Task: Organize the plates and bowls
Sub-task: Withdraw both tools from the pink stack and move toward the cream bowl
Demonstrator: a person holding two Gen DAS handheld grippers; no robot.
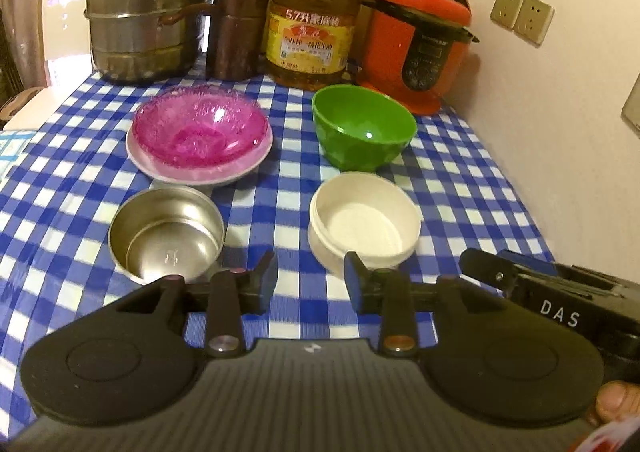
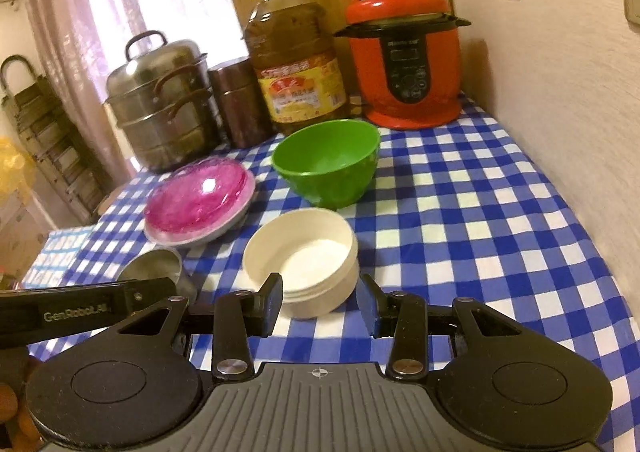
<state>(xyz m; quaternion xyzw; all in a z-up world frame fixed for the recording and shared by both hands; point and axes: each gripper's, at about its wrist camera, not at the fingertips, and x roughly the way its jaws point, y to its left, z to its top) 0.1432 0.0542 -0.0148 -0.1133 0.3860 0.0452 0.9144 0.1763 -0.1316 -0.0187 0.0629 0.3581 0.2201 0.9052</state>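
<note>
Bench (image 1: 60, 212) under a blue-and-white check cloth. My left fingers (image 1: 310, 280) stand open, gripping nothing, low over the near edge. My right fingers (image 2: 320, 304) also stand apart and hold nothing, just short of the white bowl (image 2: 304, 256), whose near wall shows between them.

Four task pieces in a loose square, none touching another stack:
- steel bowl (image 1: 166, 236), near left, upright.
- white bowl, near right, upright.
- pink glass bowl (image 1: 200, 128), far left, seated in a white plate (image 1: 248, 164).
- green bowl (image 1: 362, 132), far right, upright, just behind the white bowl.

Back row against the wall: stacked steel steamer pot (image 1: 148, 12), brown canister (image 1: 236, 32), big oil bottle (image 1: 316, 20), red pressure cooker (image 1: 420, 44).
</note>
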